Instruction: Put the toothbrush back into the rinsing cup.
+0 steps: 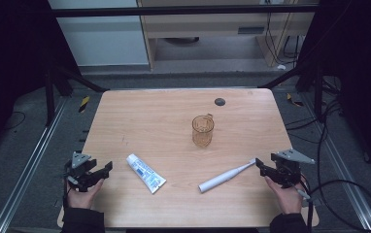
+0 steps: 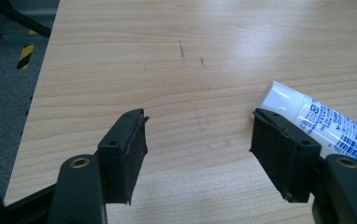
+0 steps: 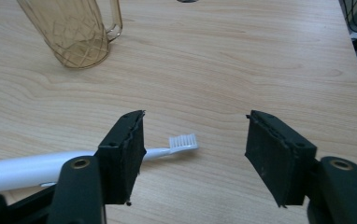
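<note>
1 white toothbrush (image 1: 226, 177) lay flat on the pale wooden worktop (image 1: 164, 121) near its right front, its bristled head pointing toward the right claw (image 1: 261, 167); in the right gripper view the bristles sat between that claw's 2 jaws, which stood wide apart and pressed on nothing, the left jaw passing in front of the neck. 1 white toothpaste tube (image 1: 146, 173) with blue print lay flat toward the left front, slanted, just beside the left claw (image 1: 107, 170). In the left gripper view the tube's flat end showed behind the right-hand jaw; the blue lettering was too small to read, and no brand name could be made out. The left claw was likewise released, with bare wood between its jaws. 1 amber see-through cup (image 1: 203, 130) with a handle and a criss-cross pattern stood upright near the middle, well apart from both claws. 1 small dark round disc (image 1: 219, 101) sat near the far edge.
</note>
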